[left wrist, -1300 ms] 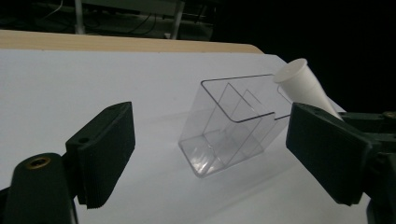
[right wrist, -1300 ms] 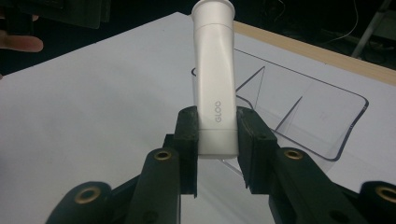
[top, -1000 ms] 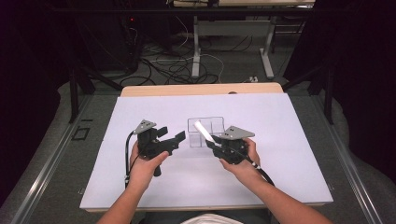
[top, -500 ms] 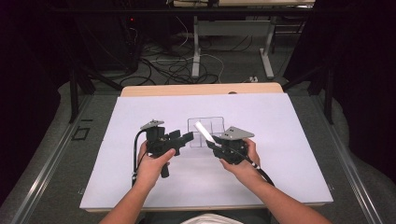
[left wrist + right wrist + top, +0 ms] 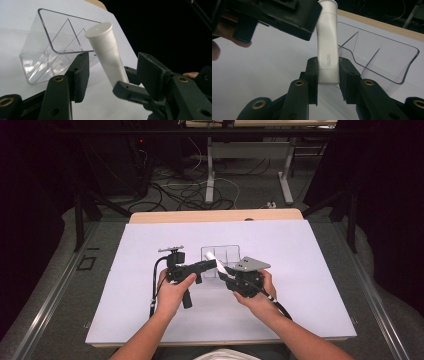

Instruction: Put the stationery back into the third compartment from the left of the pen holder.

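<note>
Left gripper (image 5: 212, 265) has slid in rightward from its spot a second ago, when it sat well apart from the tube (image 5: 212, 256). Its tips now sit at the tube's cap end. Jaws have just been closing, and the tube is between them: in the left gripper view the tube (image 5: 108, 53) stands in the gap with daylight on both sides, pads (image 5: 81, 75) not yet pressing. So still open, not gripping.

Tube is a white glue stick, held off the table and tilted, cap end up toward the left gripper, just in front of the clear tray (image 5: 232, 254).

Right gripper (image 5: 226, 271) hasn't budged. In the right gripper view it's (image 5: 328, 80) clamped on the tube's (image 5: 327, 47) lower body, pads tight on both sides, tray (image 5: 387, 57) behind it.

My read: this is a two-handed setup, right holds the body, left comes in for the cap. Likely next is left finishing the close on the cap, then pull or twist it off. Risk: left grabs below the cap seam and just fights the right grip.
</note>
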